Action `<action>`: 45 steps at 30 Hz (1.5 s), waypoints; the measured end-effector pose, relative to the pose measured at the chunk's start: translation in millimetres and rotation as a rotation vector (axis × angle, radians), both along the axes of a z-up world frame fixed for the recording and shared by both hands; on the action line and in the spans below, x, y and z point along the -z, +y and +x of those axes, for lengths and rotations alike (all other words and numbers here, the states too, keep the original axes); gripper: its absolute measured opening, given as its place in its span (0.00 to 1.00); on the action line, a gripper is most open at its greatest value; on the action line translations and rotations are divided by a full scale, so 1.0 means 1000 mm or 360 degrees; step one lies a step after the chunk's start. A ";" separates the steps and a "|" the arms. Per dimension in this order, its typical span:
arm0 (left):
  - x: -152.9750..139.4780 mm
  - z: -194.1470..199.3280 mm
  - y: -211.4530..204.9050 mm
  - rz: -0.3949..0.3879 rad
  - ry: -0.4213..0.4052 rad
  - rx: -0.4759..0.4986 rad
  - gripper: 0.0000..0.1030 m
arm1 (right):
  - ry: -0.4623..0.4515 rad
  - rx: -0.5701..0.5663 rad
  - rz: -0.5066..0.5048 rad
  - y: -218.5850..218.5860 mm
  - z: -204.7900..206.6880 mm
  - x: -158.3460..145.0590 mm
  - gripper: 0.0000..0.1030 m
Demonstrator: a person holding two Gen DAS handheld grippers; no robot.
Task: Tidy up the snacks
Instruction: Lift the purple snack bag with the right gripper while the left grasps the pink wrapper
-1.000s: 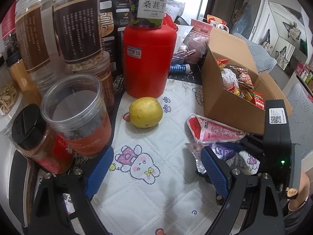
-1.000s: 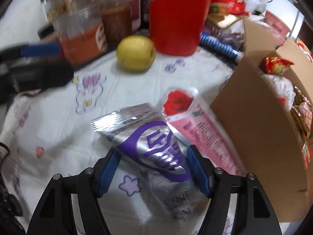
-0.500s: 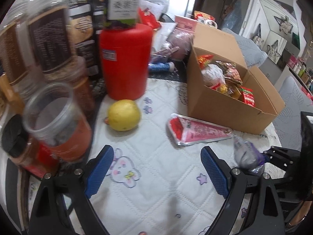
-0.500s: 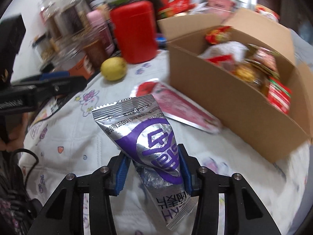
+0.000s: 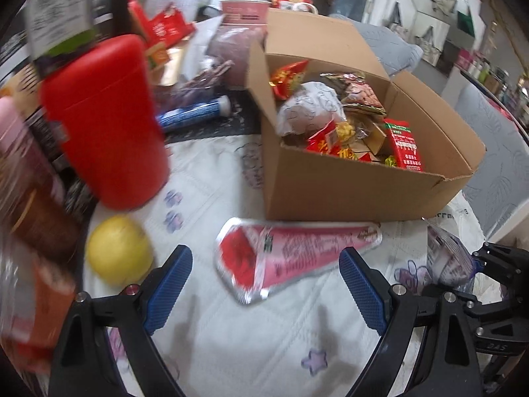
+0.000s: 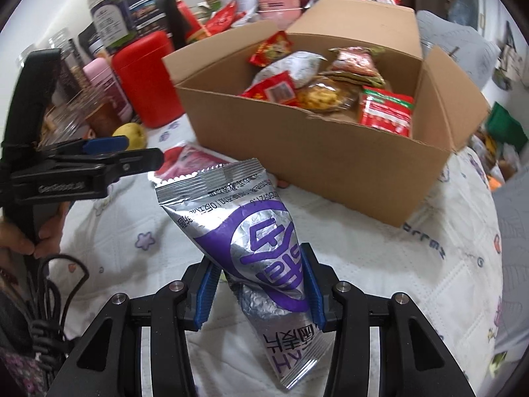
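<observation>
Clamping a silver-purple packet (image 6: 264,248) in my right claw (image 6: 261,284) before the box (image 6: 317,152) of snacks (image 6: 330,79); my left claw (image 5: 264,284), apart, frames a pink packet (image 5: 291,254) beside a lemon (image 5: 117,251) on the tabletop (image 5: 264,337).

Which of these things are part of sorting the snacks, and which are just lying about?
Part of the job:
- silver and purple foil snack packet, clamped in the right gripper
- pink and red cone-shaped packet, ahead of the open left gripper
- brown cardboard box, already holding snacks

Lying about:
- yellow round fruit
- red plastic canister
- blue tube
</observation>
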State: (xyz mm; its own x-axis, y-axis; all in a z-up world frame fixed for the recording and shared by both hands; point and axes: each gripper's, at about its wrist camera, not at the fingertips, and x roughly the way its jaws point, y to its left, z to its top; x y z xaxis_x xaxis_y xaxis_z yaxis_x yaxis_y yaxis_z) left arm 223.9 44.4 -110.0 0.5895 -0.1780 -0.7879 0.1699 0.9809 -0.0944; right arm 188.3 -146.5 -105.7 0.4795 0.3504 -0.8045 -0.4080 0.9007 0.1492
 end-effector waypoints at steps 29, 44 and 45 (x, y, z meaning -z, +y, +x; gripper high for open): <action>0.036 0.013 -0.040 0.0076 0.0221 0.0581 0.89 | 0.0064 0.0012 0.0040 -0.008 0.013 0.012 0.45; 0.044 -0.007 -0.098 0.0213 0.0154 0.0639 0.78 | 0.0073 0.0130 0.0044 -0.032 -0.008 0.010 0.45; 0.044 -0.008 -0.098 0.0207 0.0156 0.0634 0.73 | 0.0076 0.0136 0.0051 -0.033 -0.008 0.010 0.45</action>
